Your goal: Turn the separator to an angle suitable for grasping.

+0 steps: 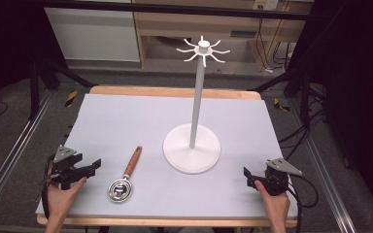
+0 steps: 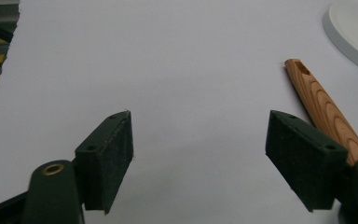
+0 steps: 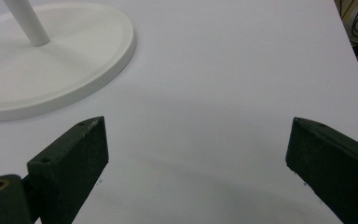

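Note:
A metal strainer spoon (image 1: 119, 190) with a wooden handle (image 1: 133, 161) lies flat on the white table mat, left of centre. A white stand (image 1: 192, 148) with a tall pole and hooks on top (image 1: 203, 50) rises from a round base at the middle. My left gripper (image 1: 95, 168) rests at the near left, open and empty; its view shows the wooden handle (image 2: 324, 108) just beyond the right jaw and the stand base (image 2: 354, 32) at top right. At the near right my right gripper (image 1: 247, 174) is open with nothing between its jaws, the stand base (image 3: 51, 70) ahead to its left.
The white mat (image 1: 141, 121) covers a wooden table; its left edge (image 2: 9, 51) and right edge (image 3: 354, 65) drop to a dark floor. Metal frame rails and cables (image 1: 301, 131) run along both sides. Wooden furniture (image 1: 194, 24) stands beyond the far edge.

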A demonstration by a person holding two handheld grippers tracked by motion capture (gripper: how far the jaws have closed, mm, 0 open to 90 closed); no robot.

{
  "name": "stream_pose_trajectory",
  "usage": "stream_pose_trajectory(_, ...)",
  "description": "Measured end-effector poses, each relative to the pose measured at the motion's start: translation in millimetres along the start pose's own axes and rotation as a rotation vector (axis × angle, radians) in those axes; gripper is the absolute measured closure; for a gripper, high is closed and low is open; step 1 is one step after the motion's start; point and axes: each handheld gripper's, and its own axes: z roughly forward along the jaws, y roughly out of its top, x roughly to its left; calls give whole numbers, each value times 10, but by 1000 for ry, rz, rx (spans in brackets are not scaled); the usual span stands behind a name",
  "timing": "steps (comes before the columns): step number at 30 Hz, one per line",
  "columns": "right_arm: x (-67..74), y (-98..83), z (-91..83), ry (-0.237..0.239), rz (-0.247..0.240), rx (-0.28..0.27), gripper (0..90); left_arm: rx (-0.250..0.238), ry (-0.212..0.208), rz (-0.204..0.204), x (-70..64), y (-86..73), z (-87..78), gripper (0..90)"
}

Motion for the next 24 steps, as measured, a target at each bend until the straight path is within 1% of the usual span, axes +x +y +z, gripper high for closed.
stream_pose_trajectory(1, 1, 2, -4, 7, 7, -3, 63, 3, 2, 7, -11, 8, -8, 239)
stream_pose_trajectory(2, -1, 6, -7, 14, 9, -4, 63, 3, 2, 6, -31, 15, -13, 245)
stream_pose_trajectory(3, 8, 16, -17, 24, 27, 6, 63, 3, -2, 10, -45, 24, -23, 252)
stream_pose_trajectory(5, 16, 26, -22, 23, 20, 15, 66, -5, -21, 6, -81, 44, -47, 263)
stream_pose_trajectory(7, 31, 37, -41, 28, 13, 28, 73, -11, -36, 11, -119, 72, -70, 279)
stream_pose_trajectory(8, 30, 40, -41, 24, -2, 28, 73, -13, -42, 16, -143, 89, -78, 286)
stream_pose_trajectory(10, 41, 54, -52, 33, 6, 33, 73, -10, -51, 28, -192, 122, -96, 295)
stream_pose_trajectory(11, 40, 59, -51, 35, 2, 33, 73, -8, -58, 37, -217, 138, -105, 301)
stream_pose_trajectory(12, 40, 59, -51, 35, 2, 33, 73, -8, -58, 37, -217, 138, -105, 303)
stream_pose_trajectory(13, 45, 61, -45, 34, -2, 32, 72, -4, -62, 47, -269, 163, -114, 305)
stream_pose_trajectory(14, 45, 61, -45, 34, -2, 32, 72, -4, -62, 47, -269, 163, -114, 305)
stream_pose_trajectory(15, 52, 61, -41, 30, -7, 32, 72, 4, -70, 58, -314, 182, -109, 305)
stream_pose_trajectory(16, 52, 61, -41, 30, -7, 32, 72, 4, -70, 58, -314, 182, -109, 302)
stream_pose_trajectory(17, 54, 65, -40, 33, -7, 33, 73, 9, -71, 65, -361, 202, -96, 298)
stream_pose_trajectory(18, 54, 65, -40, 33, -7, 33, 73, 9, -71, 65, -361, 202, -96, 298)
stream_pose_trajectory(19, 57, 80, -47, 38, 1, 32, 72, 8, -72, 70, -395, 231, -88, 297)
stream_pose_trajectory(20, 57, 80, -47, 38, 1, 32, 72, 8, -72, 70, -395, 231, -88, 296)
stream_pose_trajectory(21, 48, 84, -43, 30, -7, 26, 72, 8, -78, 75, -428, 256, -88, 296)
stream_pose_trajectory(24, 53, 81, -34, 30, -6, 37, 72, 20, -83, 90, -476, 286, -70, 292)
